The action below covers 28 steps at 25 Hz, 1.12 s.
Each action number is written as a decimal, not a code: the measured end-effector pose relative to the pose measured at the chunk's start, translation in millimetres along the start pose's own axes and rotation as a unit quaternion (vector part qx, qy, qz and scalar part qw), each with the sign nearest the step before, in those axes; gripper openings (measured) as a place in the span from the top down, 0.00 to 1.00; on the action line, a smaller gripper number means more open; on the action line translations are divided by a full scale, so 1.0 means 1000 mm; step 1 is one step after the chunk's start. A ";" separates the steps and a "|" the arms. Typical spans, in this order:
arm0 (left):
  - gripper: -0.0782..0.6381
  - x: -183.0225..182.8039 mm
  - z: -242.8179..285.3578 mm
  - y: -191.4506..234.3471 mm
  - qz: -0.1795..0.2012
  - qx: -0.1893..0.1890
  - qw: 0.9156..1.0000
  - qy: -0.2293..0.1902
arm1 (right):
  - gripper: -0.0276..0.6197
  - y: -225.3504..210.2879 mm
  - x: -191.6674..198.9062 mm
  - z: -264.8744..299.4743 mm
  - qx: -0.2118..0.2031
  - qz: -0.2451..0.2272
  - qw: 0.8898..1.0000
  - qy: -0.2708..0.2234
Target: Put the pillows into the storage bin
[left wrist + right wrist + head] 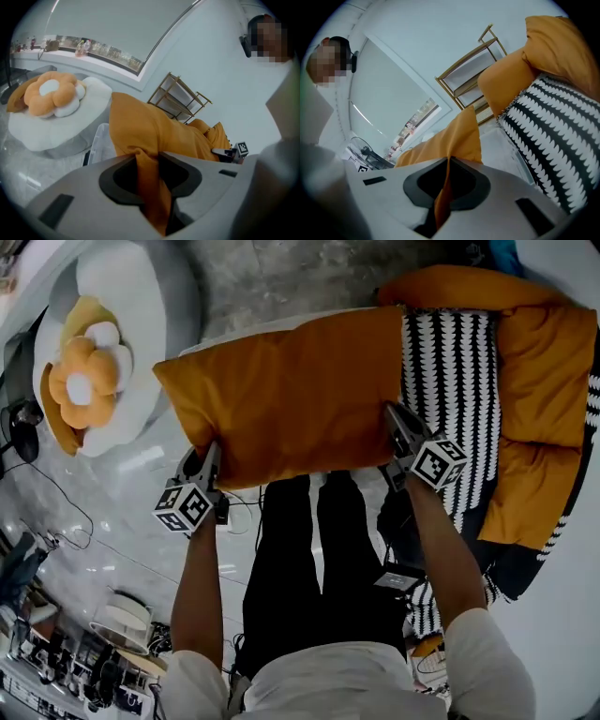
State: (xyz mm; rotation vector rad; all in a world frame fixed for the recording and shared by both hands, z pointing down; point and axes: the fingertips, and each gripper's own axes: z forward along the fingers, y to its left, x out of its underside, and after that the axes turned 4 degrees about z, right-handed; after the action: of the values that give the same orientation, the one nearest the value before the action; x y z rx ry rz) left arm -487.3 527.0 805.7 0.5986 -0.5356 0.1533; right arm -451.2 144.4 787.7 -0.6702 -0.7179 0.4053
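Looking down from the head view, closest to me are legs in black trousers [309, 559], and just beyond them the two grippers side by side, each holding one lower corner of a wide orange pillow [291, 395]. The left gripper [208, 463] is clamped on a thick fold of the orange fabric at the pillow's left corner. The left gripper view shows that fold bunched between the jaws and running down through them. The right gripper [398, 423] is pinched tight on a thin edge of the same pillow at its right corner. The pillow spreads away from both claws, stretched between them and off the floor. Only the left gripper view shows the rim of a clear plastic bin [96, 140] just under the pillow's far side. Beside the held pillow on the right lies a black-and-white patterned pillow [450, 381], with another orange pillow [544, 381] curled around it. Well apart on the left, an orange and white flower cushion [84, 381] rests on a round white cushion [141, 324]. Only the two gripper views show a wooden shelf rack [468, 75] against the far wall.
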 end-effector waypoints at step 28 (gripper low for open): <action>0.43 -0.029 -0.003 -0.050 0.034 0.071 0.996 -0.049 | 0.69 0.069 0.011 -0.017 -0.036 -0.060 0.995 -0.071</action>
State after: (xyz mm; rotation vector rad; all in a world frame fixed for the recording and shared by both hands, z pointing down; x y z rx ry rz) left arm -496.2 488.5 764.2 0.7300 -0.6442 0.2294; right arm -439.4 192.7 735.7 -0.6672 -0.9067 0.3186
